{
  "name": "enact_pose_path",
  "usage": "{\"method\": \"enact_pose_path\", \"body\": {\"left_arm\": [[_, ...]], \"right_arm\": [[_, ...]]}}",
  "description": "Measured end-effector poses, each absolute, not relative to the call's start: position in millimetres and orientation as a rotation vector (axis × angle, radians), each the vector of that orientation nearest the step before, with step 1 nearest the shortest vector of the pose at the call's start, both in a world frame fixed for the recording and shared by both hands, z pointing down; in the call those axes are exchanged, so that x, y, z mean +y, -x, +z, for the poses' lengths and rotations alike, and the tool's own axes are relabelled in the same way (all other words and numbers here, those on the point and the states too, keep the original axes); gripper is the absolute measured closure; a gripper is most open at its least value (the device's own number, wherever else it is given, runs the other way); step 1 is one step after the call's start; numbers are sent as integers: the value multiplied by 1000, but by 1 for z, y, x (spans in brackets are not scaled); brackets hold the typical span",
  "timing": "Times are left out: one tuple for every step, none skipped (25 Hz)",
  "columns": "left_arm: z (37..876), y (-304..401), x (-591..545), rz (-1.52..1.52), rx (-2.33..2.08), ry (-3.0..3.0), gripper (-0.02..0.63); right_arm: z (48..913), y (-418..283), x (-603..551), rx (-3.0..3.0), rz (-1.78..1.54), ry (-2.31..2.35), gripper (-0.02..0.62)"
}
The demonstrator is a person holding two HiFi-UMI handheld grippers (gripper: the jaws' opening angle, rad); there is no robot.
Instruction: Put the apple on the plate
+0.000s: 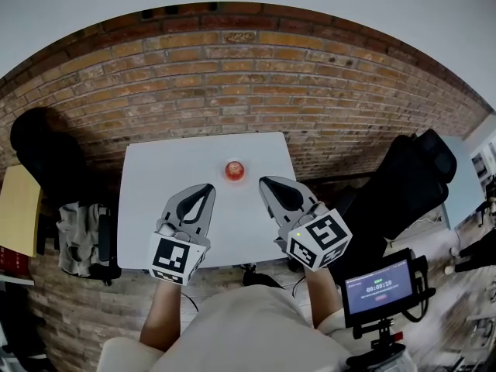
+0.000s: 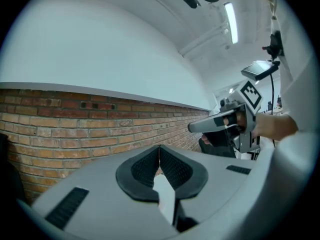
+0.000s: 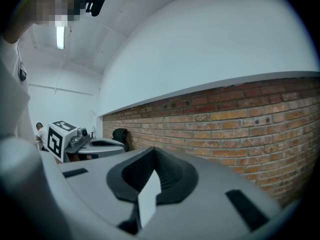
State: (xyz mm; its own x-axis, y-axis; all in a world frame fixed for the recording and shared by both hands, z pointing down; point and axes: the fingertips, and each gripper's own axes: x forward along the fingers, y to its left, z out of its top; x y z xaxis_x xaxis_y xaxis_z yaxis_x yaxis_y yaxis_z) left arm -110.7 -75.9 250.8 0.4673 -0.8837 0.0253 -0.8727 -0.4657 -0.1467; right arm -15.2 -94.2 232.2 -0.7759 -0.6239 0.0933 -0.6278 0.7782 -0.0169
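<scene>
A red apple [image 1: 234, 169] rests near the far middle of the white table [image 1: 155, 184]. A pale ring shows around its base, and I cannot tell whether that ring is a plate. My left gripper [image 1: 208, 189] hovers over the table just left of and nearer than the apple, jaws shut and empty. My right gripper [image 1: 264, 181] mirrors it on the apple's right, also shut with nothing in it. In the left gripper view the black pads [image 2: 170, 166] meet on a seam and the right gripper [image 2: 222, 124] shows beside them. The right gripper view has shut pads [image 3: 167, 171] and the left gripper [image 3: 92, 145].
A brick wall [image 1: 232, 76] runs behind the table. A black chair [image 1: 43, 149] with grey cloth stands at the left, and another black seat [image 1: 411, 177] at the right. A small screen on a stand [image 1: 380, 287] is at the near right, and a yellow tabletop [image 1: 17, 208] at the far left.
</scene>
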Motion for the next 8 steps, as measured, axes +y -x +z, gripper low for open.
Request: {"method": "enact_pose_path", "body": {"left_arm": [[252, 110, -76, -149, 1555, 2597, 598], [252, 109, -76, -152, 1552, 2600, 598], [253, 108, -77, -155, 1551, 2602, 598], [255, 107, -77, -158, 1552, 2605, 598], [255, 106, -77, -157, 1553, 2611, 598], [255, 106, -78, -153, 1554, 2618, 598], [255, 105, -78, -147, 1555, 2627, 598], [255, 105, -78, -140, 1556, 2635, 598]], "right_arm": [[233, 15, -94, -2883, 69, -1016, 592], [233, 15, -95, -2882, 67, -1014, 592], [234, 15, -95, -2881, 65, -1011, 592], [235, 14, -95, -2879, 62, -1009, 592], [236, 14, -94, -2876, 59, -1007, 592], [237, 13, -94, -2872, 56, -1005, 592], [238, 13, -94, -2868, 52, -1004, 592], [239, 12, -94, -2864, 49, -1003, 592]]}}
